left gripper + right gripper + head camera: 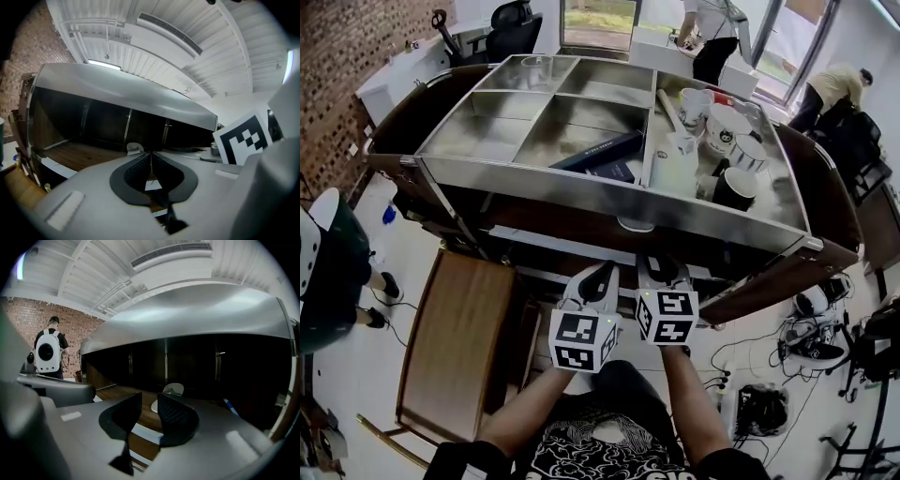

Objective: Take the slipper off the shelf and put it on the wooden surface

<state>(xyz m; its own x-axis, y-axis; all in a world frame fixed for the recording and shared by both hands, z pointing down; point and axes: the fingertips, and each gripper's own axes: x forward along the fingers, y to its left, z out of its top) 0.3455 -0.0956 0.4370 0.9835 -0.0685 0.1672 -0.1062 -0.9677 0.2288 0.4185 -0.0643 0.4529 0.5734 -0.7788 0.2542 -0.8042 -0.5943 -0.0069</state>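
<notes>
A white slipper point(636, 225) lies on the dark wooden lower shelf point(581, 228) of a metal cart, mostly hidden under the top tray's front rim. It shows as a pale toe in the left gripper view point(134, 148) and right gripper view point(171, 390). Both grippers are held side by side in front of the shelf, short of the slipper. My left gripper point(602, 274) point(151, 154) is shut with nothing in it. My right gripper point(659, 269) point(149, 401) is open and empty, with the slipper seen just beyond its gap. A light wooden surface point(455, 342) lies low at the left.
The cart's steel top tray point(609, 192) holds several mugs point(727, 127), a dark flat case point(600, 150) and a glass point(534, 67). People stand at the back right and at the far left. Cables and shoes point(811, 342) lie on the floor at the right.
</notes>
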